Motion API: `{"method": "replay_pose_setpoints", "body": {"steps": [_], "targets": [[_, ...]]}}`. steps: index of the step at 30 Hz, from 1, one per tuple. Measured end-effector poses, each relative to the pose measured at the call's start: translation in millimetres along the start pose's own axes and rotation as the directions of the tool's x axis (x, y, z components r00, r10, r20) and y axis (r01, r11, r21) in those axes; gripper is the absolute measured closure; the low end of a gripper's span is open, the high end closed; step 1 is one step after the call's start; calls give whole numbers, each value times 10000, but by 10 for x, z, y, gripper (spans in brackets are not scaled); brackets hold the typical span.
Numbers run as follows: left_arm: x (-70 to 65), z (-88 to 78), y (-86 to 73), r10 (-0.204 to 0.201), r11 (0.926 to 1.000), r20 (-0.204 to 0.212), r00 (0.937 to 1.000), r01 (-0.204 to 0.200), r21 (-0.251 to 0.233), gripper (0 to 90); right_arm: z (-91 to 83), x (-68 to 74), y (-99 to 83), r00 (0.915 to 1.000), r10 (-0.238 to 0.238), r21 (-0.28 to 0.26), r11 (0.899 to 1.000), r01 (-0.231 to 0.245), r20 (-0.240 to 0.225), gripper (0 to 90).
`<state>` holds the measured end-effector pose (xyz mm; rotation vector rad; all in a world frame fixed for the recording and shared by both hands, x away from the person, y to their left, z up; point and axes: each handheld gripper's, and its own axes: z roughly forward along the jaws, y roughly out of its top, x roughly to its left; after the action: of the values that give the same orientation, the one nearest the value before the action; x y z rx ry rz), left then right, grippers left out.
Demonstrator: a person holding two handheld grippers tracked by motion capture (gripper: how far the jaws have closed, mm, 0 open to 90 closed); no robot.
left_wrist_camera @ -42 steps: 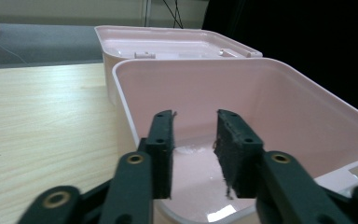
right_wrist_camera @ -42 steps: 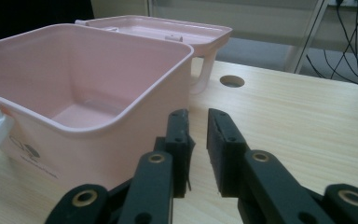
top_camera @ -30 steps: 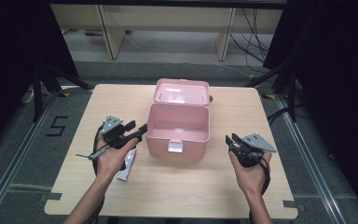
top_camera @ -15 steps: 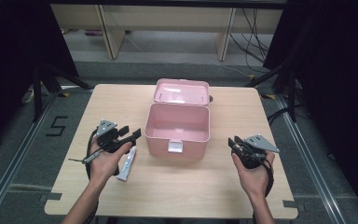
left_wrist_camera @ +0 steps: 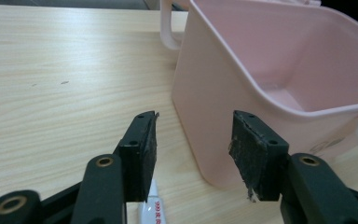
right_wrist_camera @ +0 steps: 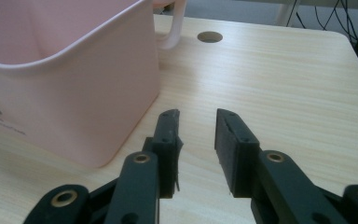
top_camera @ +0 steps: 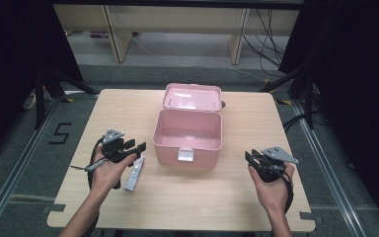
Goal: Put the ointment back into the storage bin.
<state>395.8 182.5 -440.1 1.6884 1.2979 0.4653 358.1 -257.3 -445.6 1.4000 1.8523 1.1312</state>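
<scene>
The tube [top_camera: 133, 174], light, soft and likely slippery, is seen flat on the desk [top_camera: 217, 197] under the left gripper [top_camera: 137, 147], whose empty jaws have just been narrowed, best pinched mid-body; the right gripper [top_camera: 250, 157] is held spread.

Lit from above: table [top_camera: 187, 197] bright & even in high view, surroundings past all table edges near black. Soft, short shadows under pink box [top_camera: 187, 136] toward near table edge. High view soft, low detail, slight grain. Gripper views sharper mid-frame; pale glare w/ washed-out wood grain toward far table edge, box wall overexposed in spots. Slightly blurred at bottom, closest to lens.
</scene>
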Motion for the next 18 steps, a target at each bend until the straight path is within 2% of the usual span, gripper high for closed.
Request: {"method": "replay_pose_setpoints", "body": {"steps": [1, 2, 3, 4, 5, 6, 7, 10, 11, 12, 13, 14, 15, 16, 17, 18], "targets": [[4, 2, -2, 46, 9999, -4, 10000, -46, 105, 505, -1, -10, -11, 10000, -29, -35, 10000, 29, 5, 706], [8, 6, -9, 76, 9996, 14, 10000, -76, 282, 510, -10, 17, -21, 9996, 264, 65, 9996, -265, 99, 705], [7, 15, -19, 109, 9991, 13, 9999, -109, 401, 513, 5, -11, -22, 9999, -34, 143, 9999, 36, -119, 704], [18, 22, -32, 213, 9978, 48, 9998, -216, 626, 518, 1, -24, -19, 9997, -108, 270, 9996, 113, -210, 704], [23, 30, -48, 239, 9962, -8, 9997, -237, 835, 520, -4, 1, -23, 9997, 249, 292, 9993, -247, -70, 704], [34, 31, -55, 349, 9944, -70, 9994, -340, 1004, 525, -6, 1, -18, 9996, 285, 423, 9987, -285, 20, 703], [49, 45, -73, 320, 9943, -11, 9995, -318, 1019, 529, 11, -30, -11, 9999, -152, 214, 9997, 151, 17, 703], [76, 69, -111, 330, 9908, -120, 9994, -312, 1320, 535, 16, -31, 11, 9999, -95, 239, 9997, 96, -35, 702], [98, 64, -116, 570, 9840, -87, 9983, -547, 1695, 536, 21, -10, 12, 9998, 176, 274, 9995, -173, -88, 701], [104, 76, -129, 579, 9816, -84, 9983, -554, 1825, 539, 27, -24, 20, 10000, -16, 281, 9996, 17, -57, 701], [100, 88, -140, 517, 9807, -149, 9986, -479, 1897, 541, 30, -13, 25, 10000, -4, 297, 9996, 6, -58, 699], [116, 86, -144, 755, 9722, -121, 9971, -709, 2231, 544, 29, 2, 31, 9998, 155, 398, 9991, -150, -115, 698], [111, 99, -155, 696, 9710, -125, 9975, -649, 2302, 543, 39, -15, 40, 9997, -138, 341, 9993, 145, -214, 698], [120, 100, -158, 741, 9650, -101, 9972, -691, 2528, 543, 37, -18, 46, 9996, -239, 363, 9990, 245, -176, 698], [121, 106, -164, 733, 9650, -125, 9972, -677, 2534, 543, 44, 12, 45, 9997, 80, 393, 9992, -72, -212, 698], [120, 111, -164, 744, 9605, -159, 9971, -674, 2698, 543, 42, -13, 56, 9994, -319, 390, 9987, 325, -157, 697]]}}
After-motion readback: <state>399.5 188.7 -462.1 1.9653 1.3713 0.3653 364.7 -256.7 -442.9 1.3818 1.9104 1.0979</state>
